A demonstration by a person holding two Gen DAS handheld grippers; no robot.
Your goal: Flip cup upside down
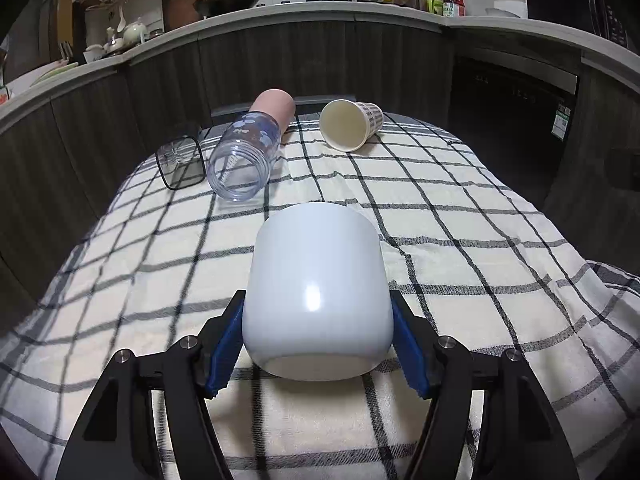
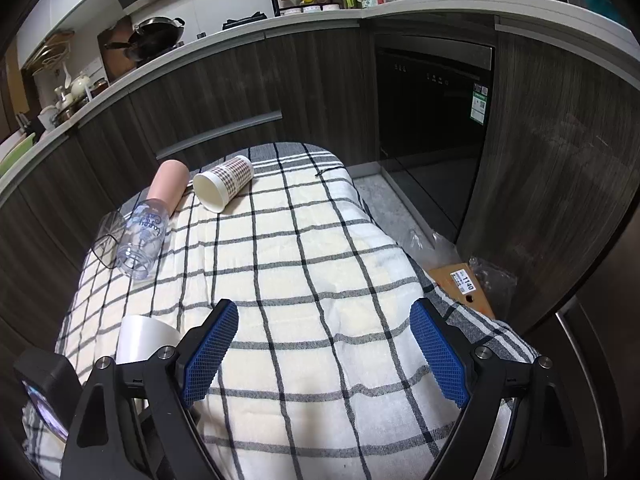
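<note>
The white cup (image 1: 318, 292) is gripped by the left gripper (image 1: 318, 336), its blue pads (image 1: 226, 344) pressed against both sides of the glossy wall near the end closest to the camera. It is seen at the near middle of the checked cloth (image 1: 460, 240). The far end appears closed and rounded, so it is probably the base. Whether the near end rests on the cloth or is lifted just clear of it cannot be told from this view.

A slip is the main risk: the wall is smooth and curved, and it is held only by a narrow strip of pad, so the cup could be twisted or dropped if the wrist is turned quickly. If it is released while tilted, it could roll on the soft cloth toward the clear bottle (image 1: 244, 160) or the paper cup (image 1: 350, 124), both lying on their sides farther back, well apart from it.

The left gripper is pointed forward and slightly downward along the table. The right gripper (image 2: 324, 352) is held spread wide with nothing between its pads, low over the cloth, beside the white cup.
</note>
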